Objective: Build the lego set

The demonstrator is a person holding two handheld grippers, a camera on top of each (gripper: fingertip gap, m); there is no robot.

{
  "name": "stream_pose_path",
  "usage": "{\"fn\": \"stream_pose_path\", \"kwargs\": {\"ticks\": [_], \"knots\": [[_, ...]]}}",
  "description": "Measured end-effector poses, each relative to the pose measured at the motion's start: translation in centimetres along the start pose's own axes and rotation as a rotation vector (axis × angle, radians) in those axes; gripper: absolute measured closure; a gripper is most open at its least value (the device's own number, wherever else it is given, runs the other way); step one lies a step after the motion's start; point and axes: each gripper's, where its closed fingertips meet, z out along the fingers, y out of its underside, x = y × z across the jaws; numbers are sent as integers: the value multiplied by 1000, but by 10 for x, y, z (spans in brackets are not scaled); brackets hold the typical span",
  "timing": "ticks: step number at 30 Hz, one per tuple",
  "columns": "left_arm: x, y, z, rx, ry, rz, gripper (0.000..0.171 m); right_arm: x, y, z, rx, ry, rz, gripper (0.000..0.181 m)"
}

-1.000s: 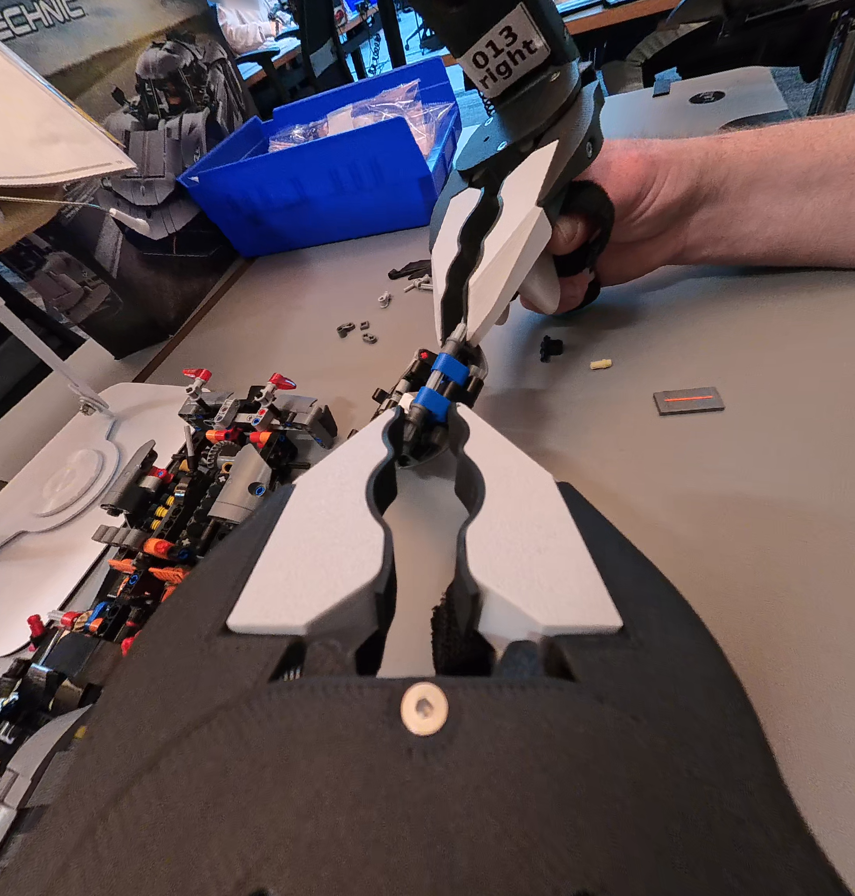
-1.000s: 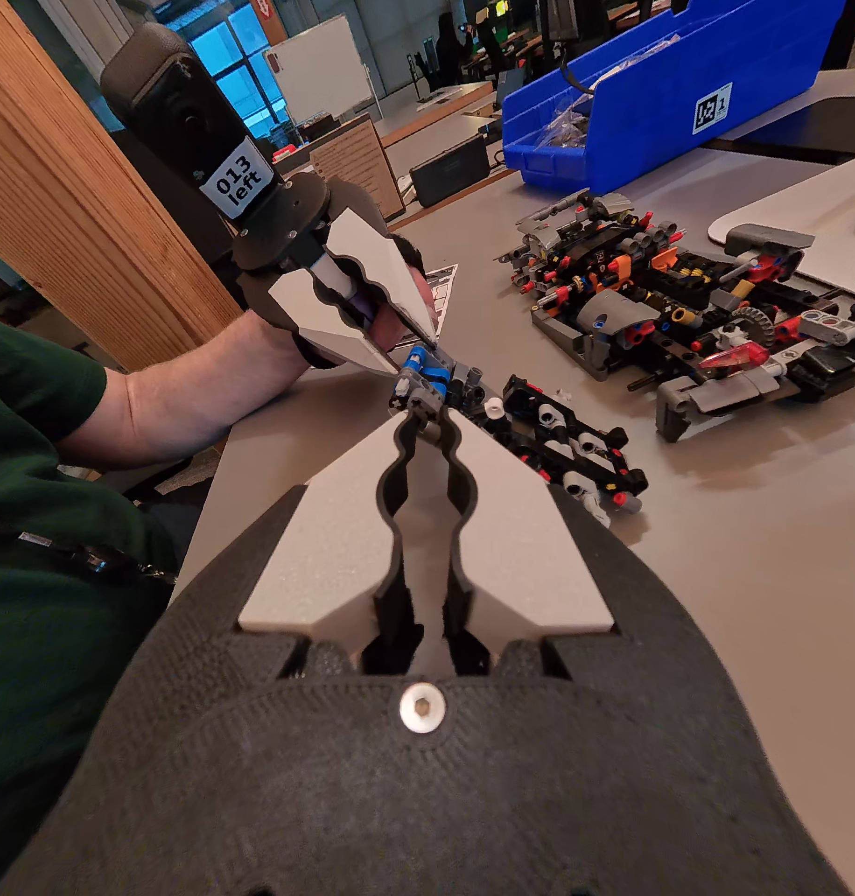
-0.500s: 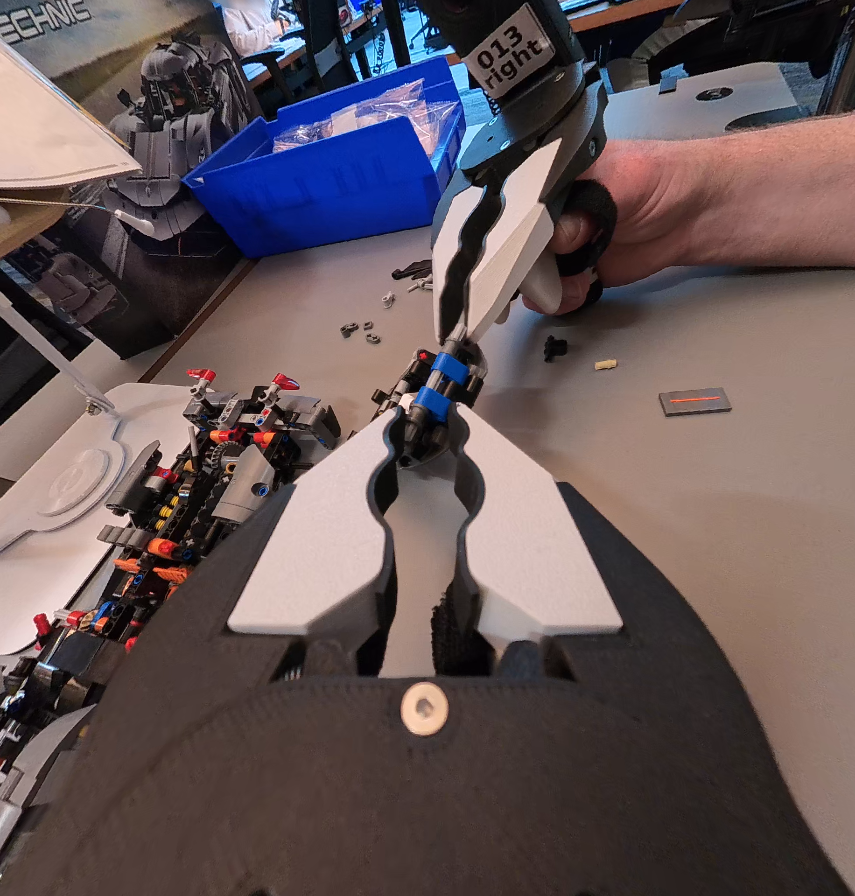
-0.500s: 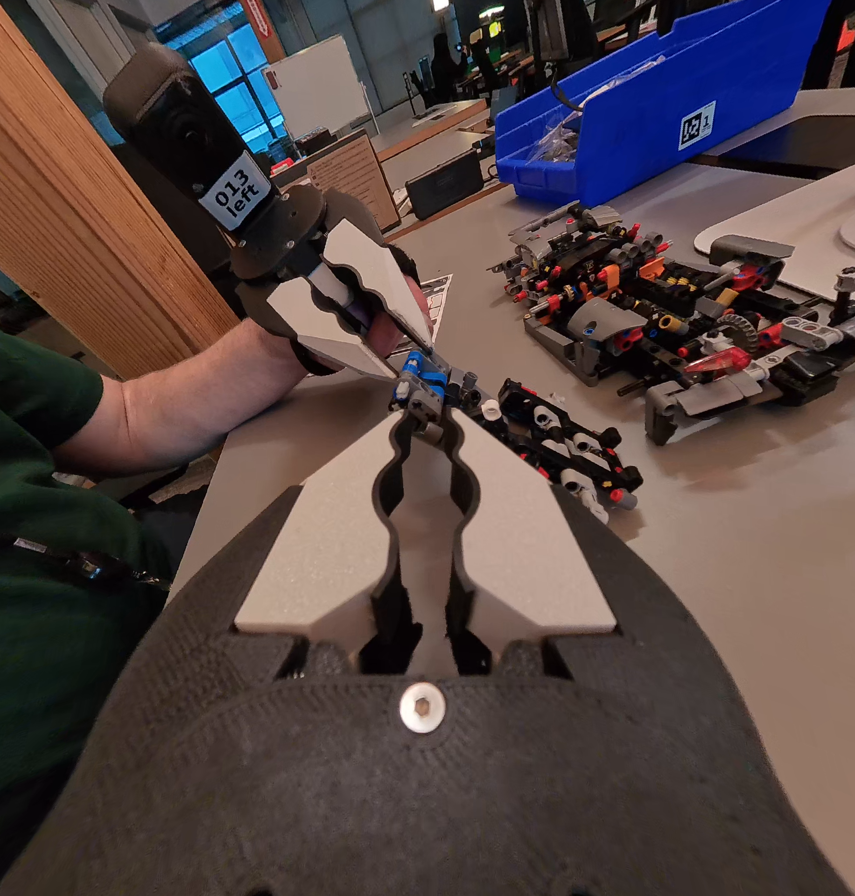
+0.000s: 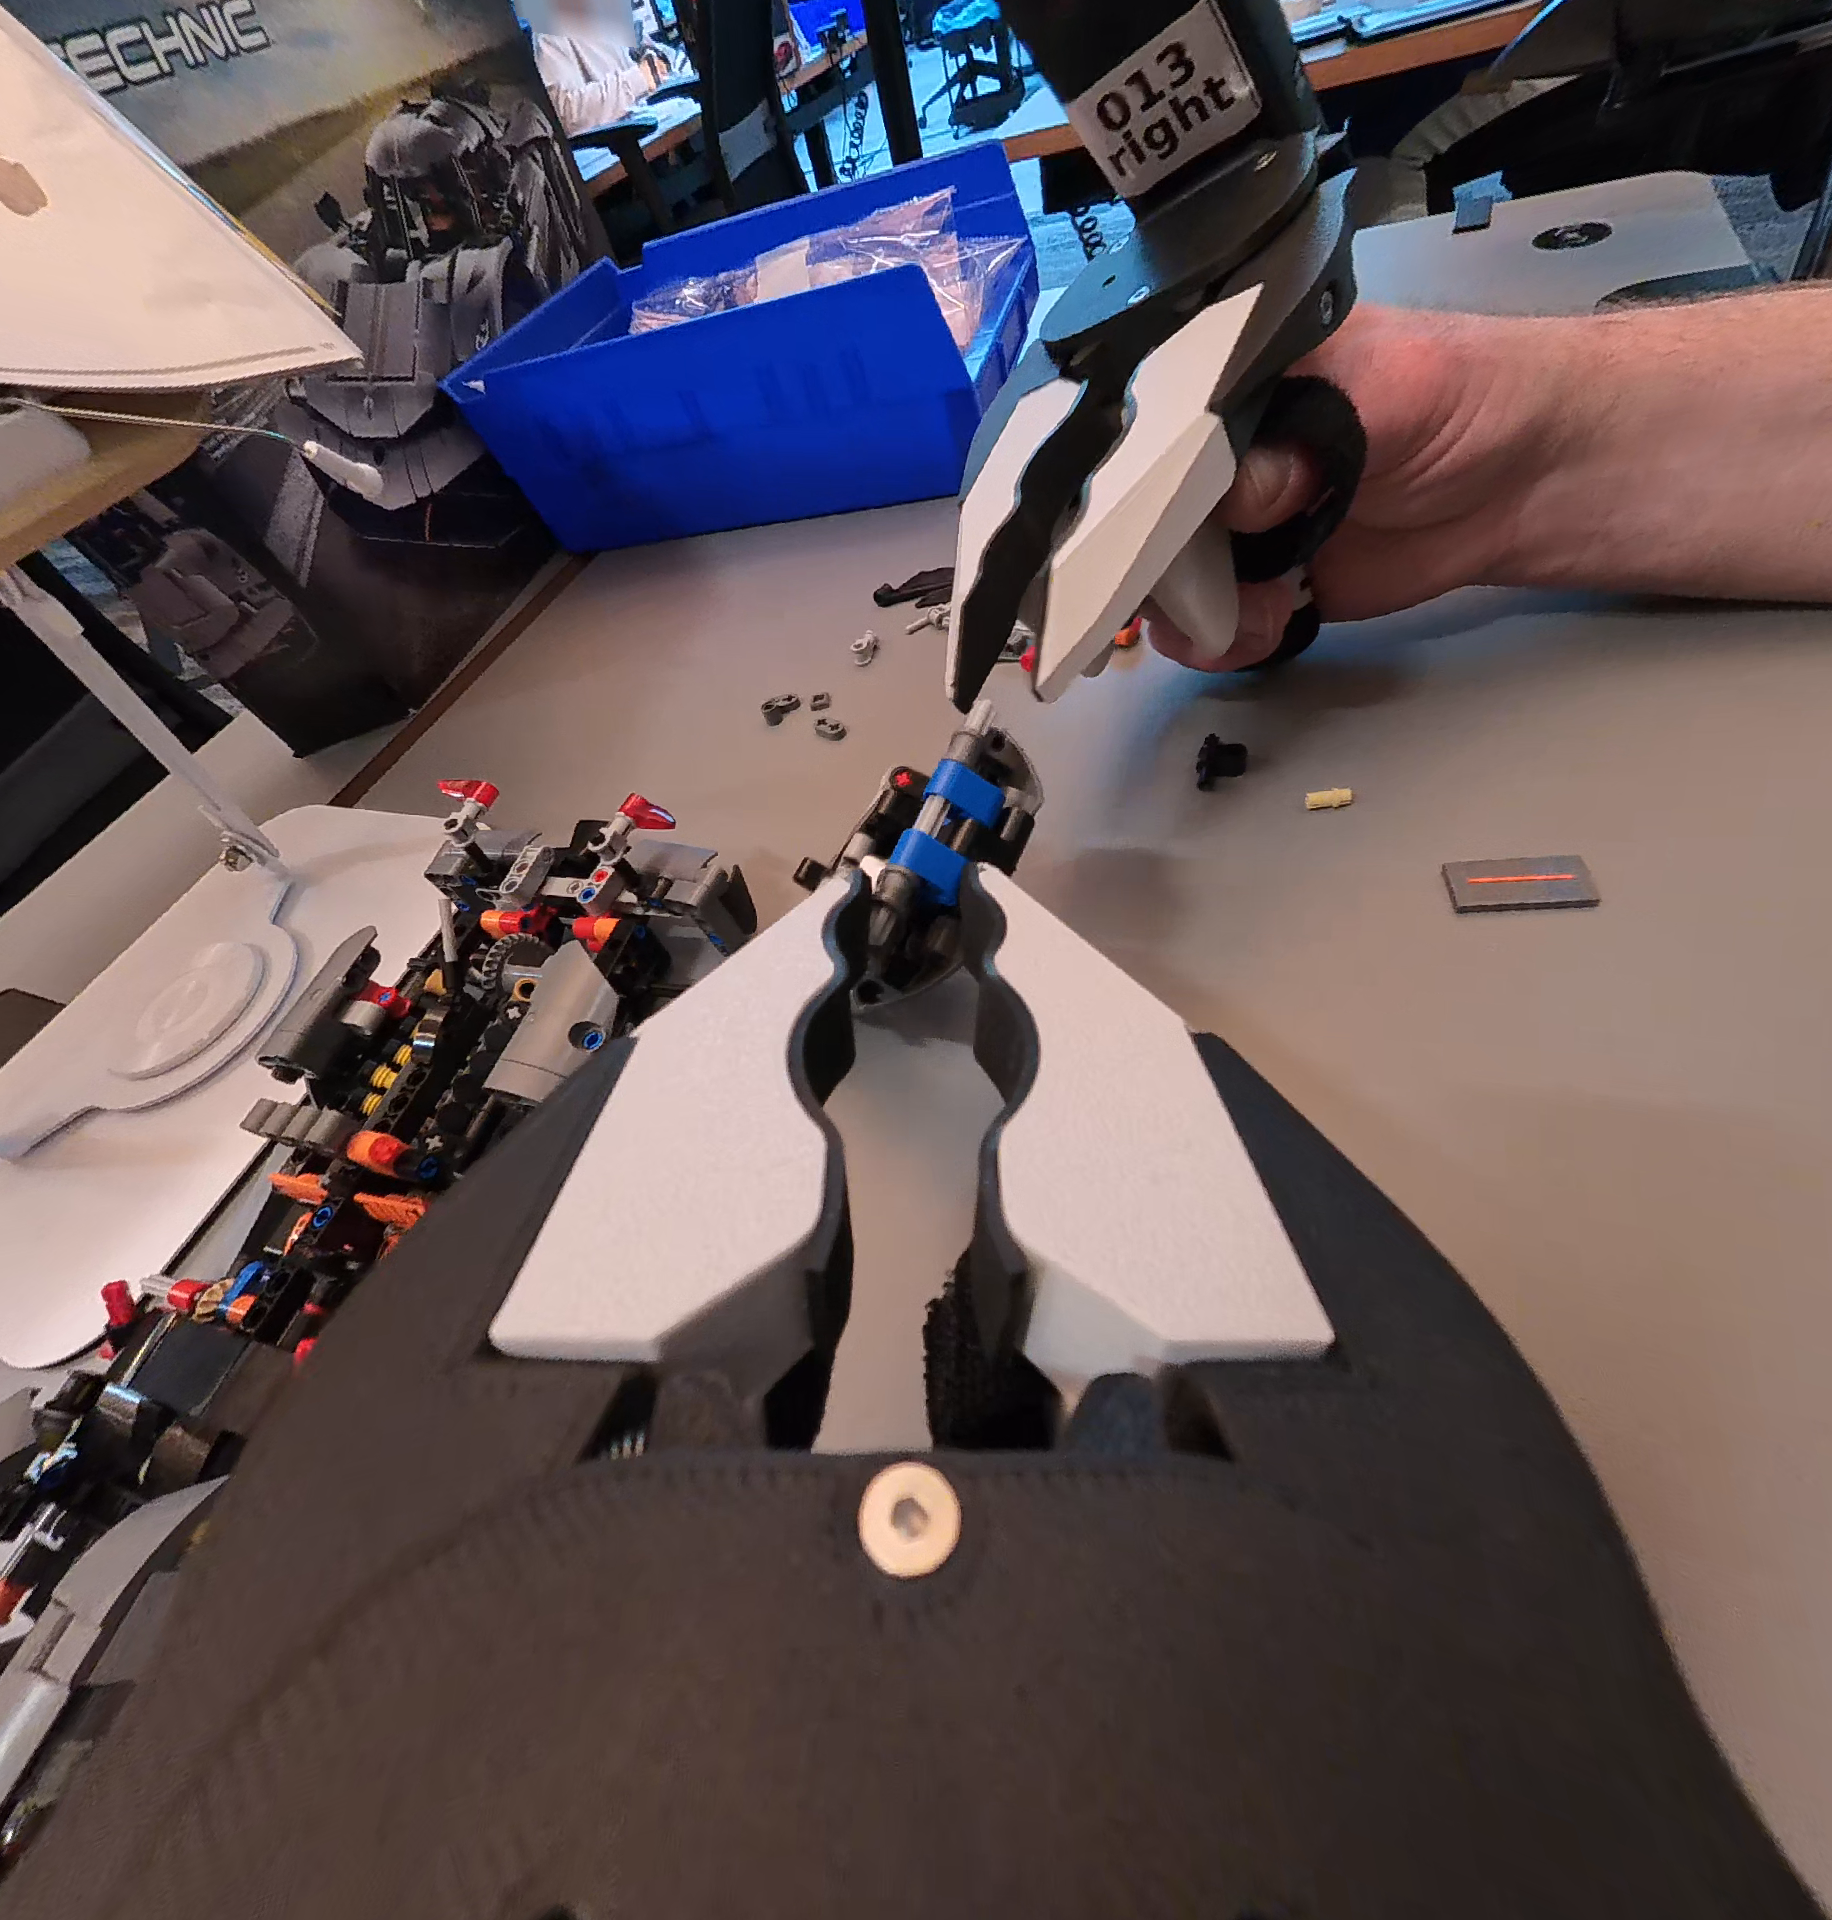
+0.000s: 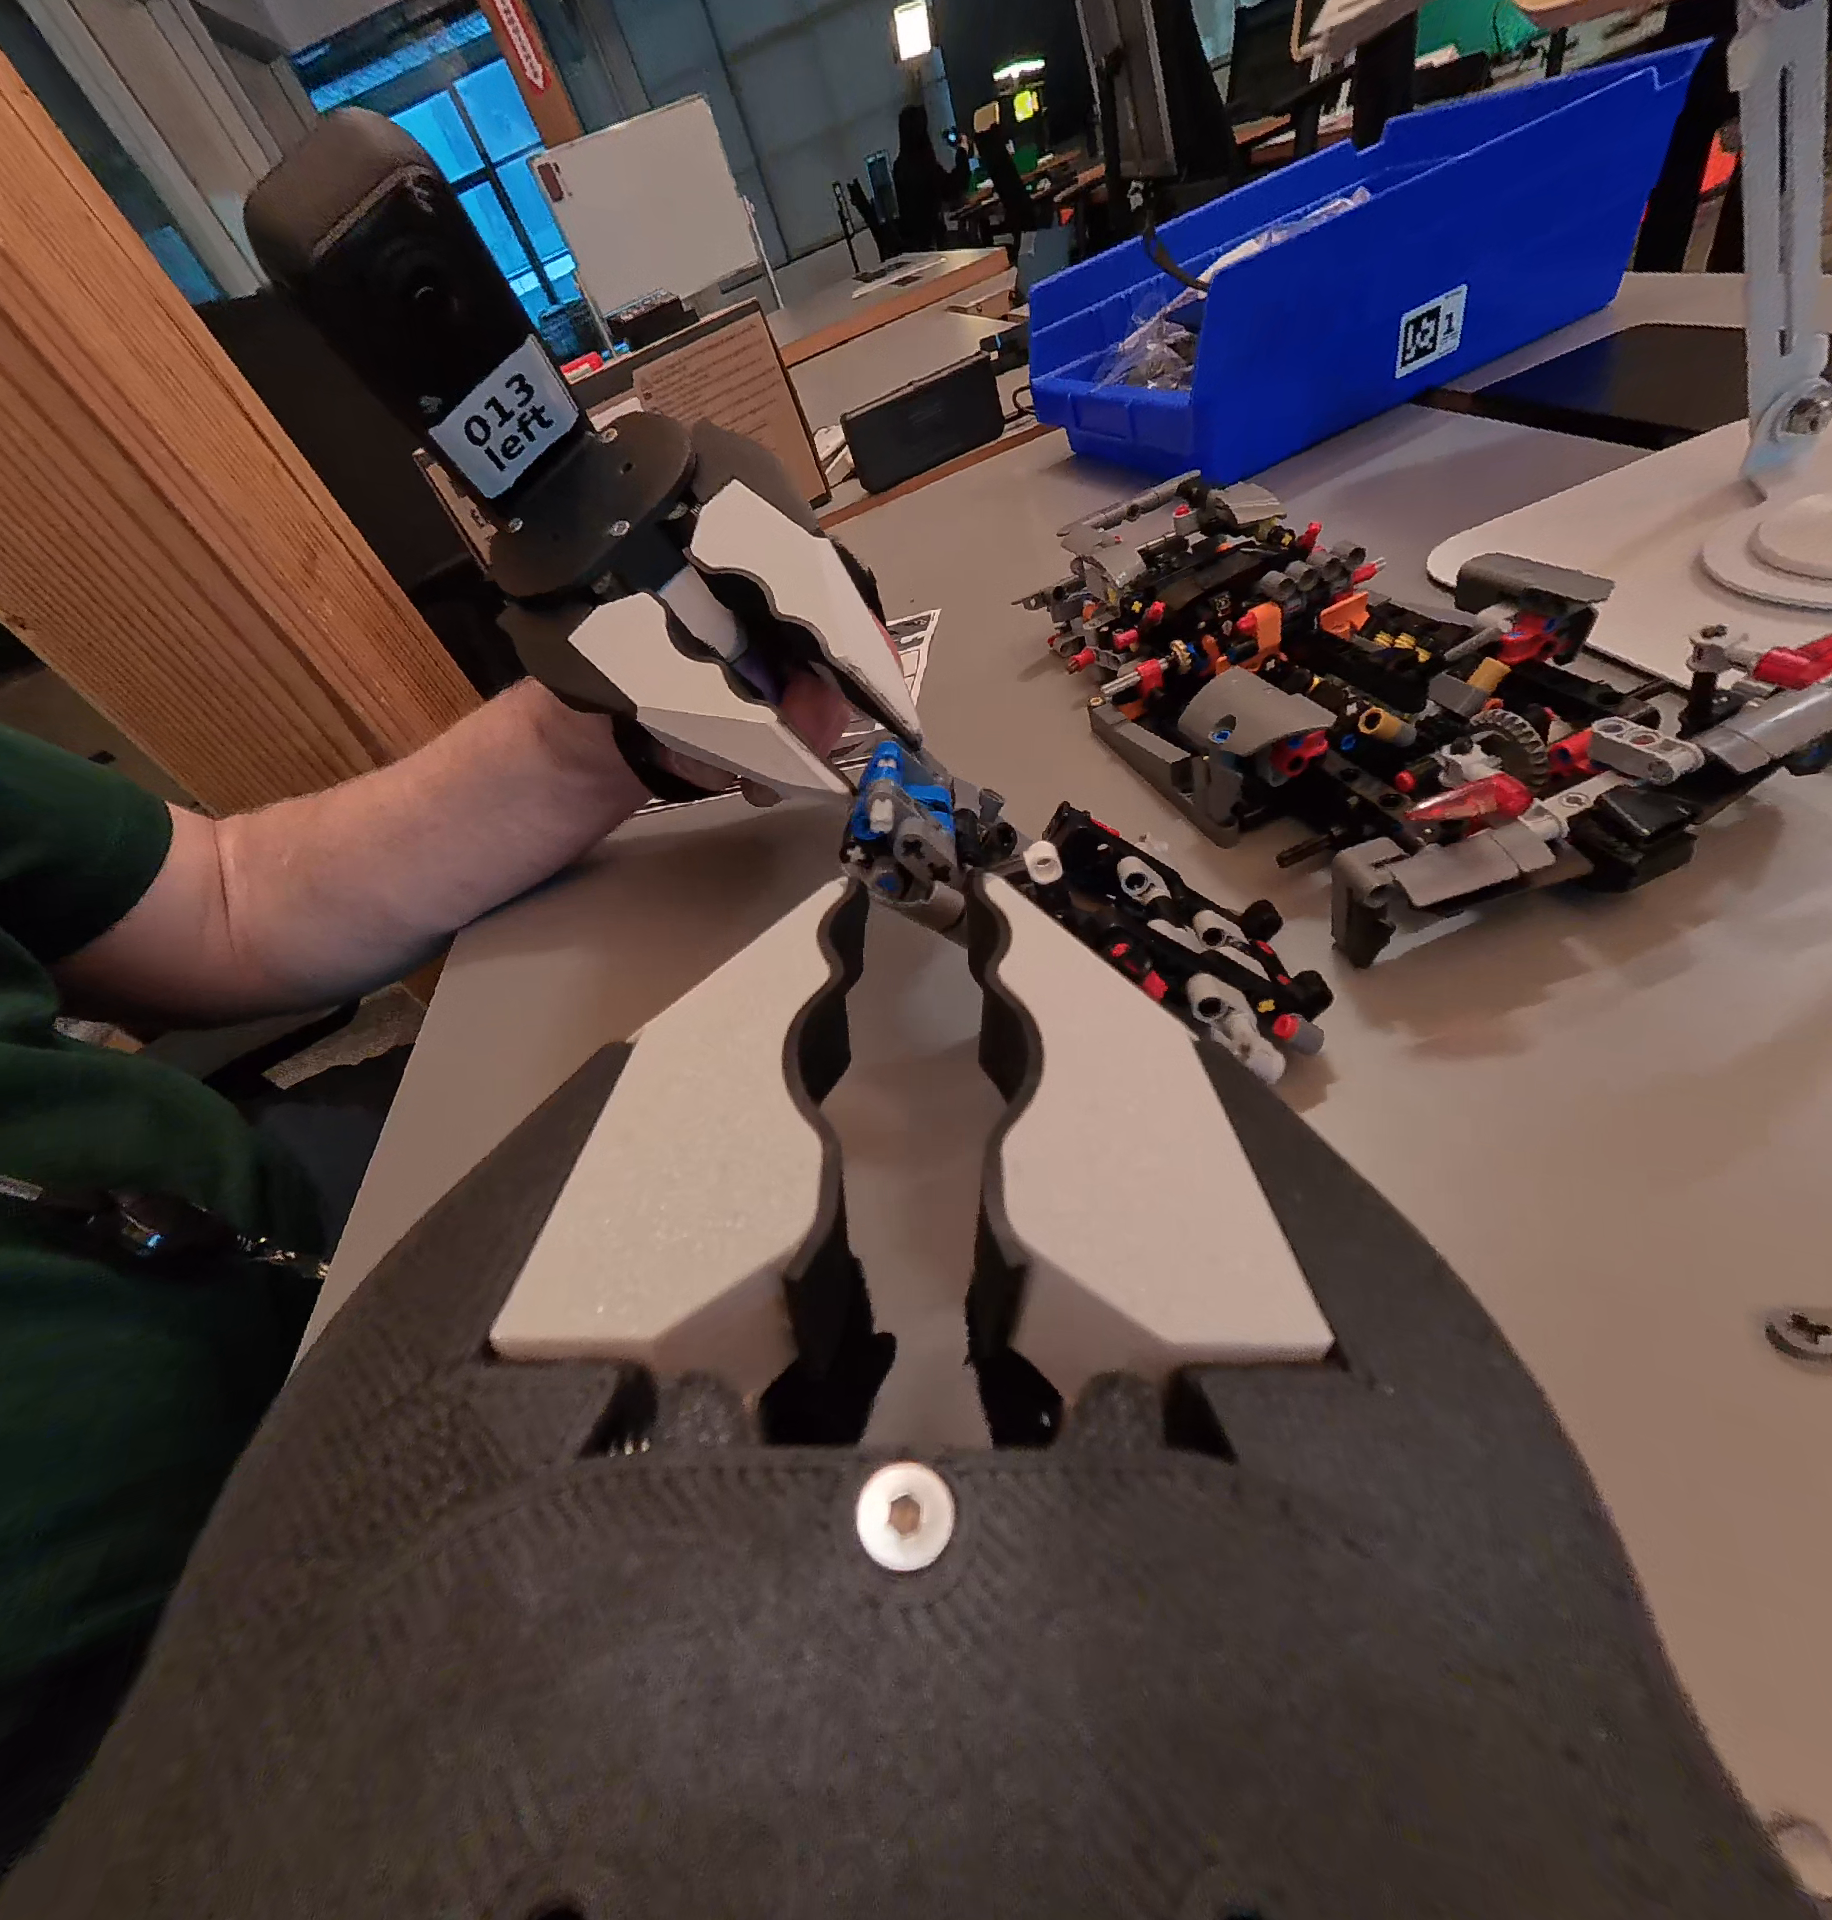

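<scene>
My left gripper (image 5: 917, 914) clamps the small lego piece (image 5: 943, 842); my right gripper (image 5: 1000, 694), labelled, hangs parted just above.

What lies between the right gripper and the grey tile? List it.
Left wrist view: a black piece and a tan pin lie there.

A small black-and-grey brick sub-assembly (image 5: 943, 842) carries two blue bands. The long flat chassis (image 6: 1411, 707) mixes black, grey, orange and red. The plastic bin (image 5: 746, 416) is solid blue; the table (image 5: 1514, 1143) plain grey.
</scene>
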Motion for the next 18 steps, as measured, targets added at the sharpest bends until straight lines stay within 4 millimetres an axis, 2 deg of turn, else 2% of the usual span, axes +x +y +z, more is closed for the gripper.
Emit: {"fn": "stream_pose_path", "kwargs": {"ticks": [3,7,9,18], "knots": [[2,-2,-1,11,7,17,157,-4,-2,0,1,-4,-33,162],[15,-2,-1,-3,63,66,160,-6,-5,-2,17,-5,-50,162],[21,-3,-2,0,86,89,171,-3,-5,-4,16,6,-43,162],[25,6,3,-44,109,84,171,5,-8,-12,31,44,-30,163]]}}
